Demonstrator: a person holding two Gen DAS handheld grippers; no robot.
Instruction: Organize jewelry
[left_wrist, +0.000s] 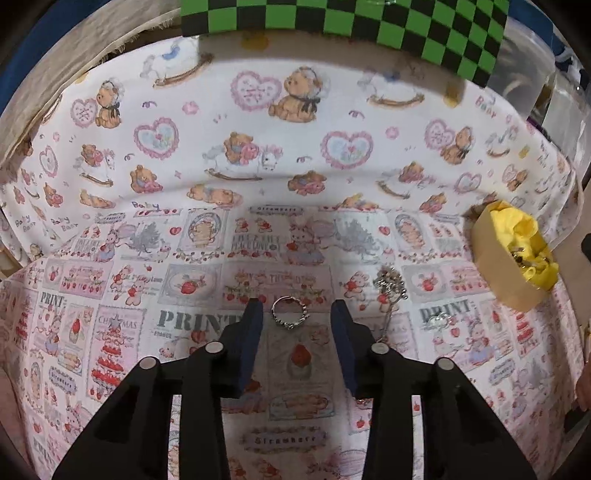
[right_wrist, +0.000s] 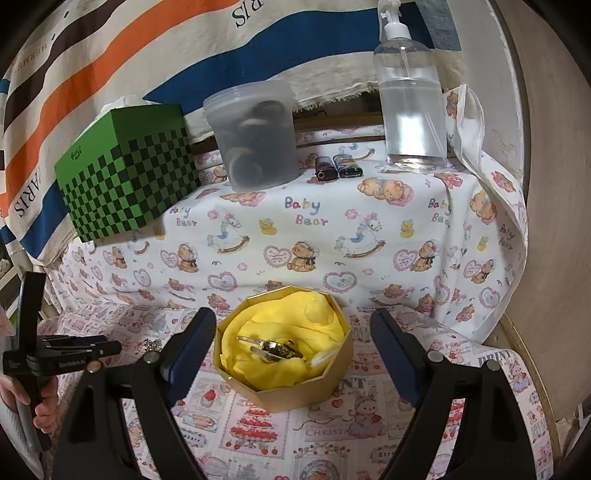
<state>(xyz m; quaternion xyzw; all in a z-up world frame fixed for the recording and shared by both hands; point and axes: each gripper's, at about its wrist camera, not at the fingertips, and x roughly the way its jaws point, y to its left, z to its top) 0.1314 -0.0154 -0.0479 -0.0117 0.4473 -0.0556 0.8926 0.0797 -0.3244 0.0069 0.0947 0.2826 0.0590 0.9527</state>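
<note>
Black linkage arms run up to the left gripper (left_wrist: 297, 314), whose blue-padded fingers (left_wrist: 253, 321) stand a little apart over the printed cloth (left_wrist: 122, 288). Between their tips, touching neither pad, lies a silver ring (left_wrist: 290, 313) flat on the cloth. Right of the ring, just past the right-hand finger, a beaded silver chain (left_wrist: 388, 286) lies in a loose heap, and farther right of it a small sparkling piece (left_wrist: 437, 319). Well right of the ring sits the gold box (left_wrist: 498, 266) lined with yellow tissue. Seen from the other side, the right gripper (right_wrist: 293, 334) hovers with fingers (right_wrist: 190, 347) spread wide to either side of that gold box (right_wrist: 280, 393), not touching it; gold-coloured jewelry (right_wrist: 271, 349) rests on the tissue inside.
</note>
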